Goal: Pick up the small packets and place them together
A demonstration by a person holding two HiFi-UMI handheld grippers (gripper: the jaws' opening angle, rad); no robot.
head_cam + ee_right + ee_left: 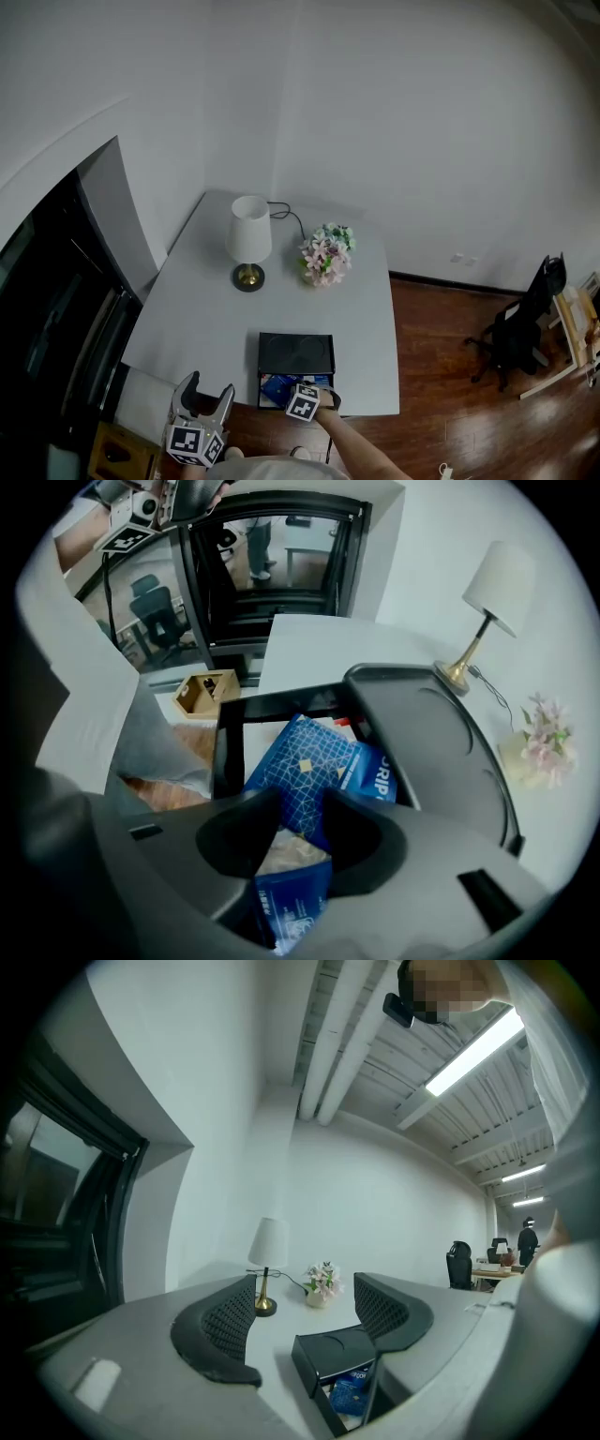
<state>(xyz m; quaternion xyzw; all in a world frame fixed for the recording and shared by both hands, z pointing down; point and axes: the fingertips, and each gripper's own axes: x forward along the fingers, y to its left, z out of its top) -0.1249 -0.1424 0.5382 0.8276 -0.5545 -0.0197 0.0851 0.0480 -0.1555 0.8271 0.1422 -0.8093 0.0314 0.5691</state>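
Several blue packets (277, 385) lie in an open black box (296, 352) at the table's front edge. My right gripper (310, 399) reaches down into that box. In the right gripper view its jaws (300, 805) pinch the corner of a blue diamond-patterned packet (309, 759); a second blue packet (377, 776) lies beside it and a third (286, 904) shows below the jaws. My left gripper (210, 386) hovers off the table's front left corner, open, nothing between its fingers (230, 1321). The left gripper view also shows the box (323, 1354) and a packet (349, 1393).
A white-shaded lamp (249, 242) and a pot of flowers (327, 253) stand at the back of the grey table (206, 309). A black office chair (525, 319) stands on the wooden floor at the right. A small cardboard box (206, 692) sits on the floor beyond the table.
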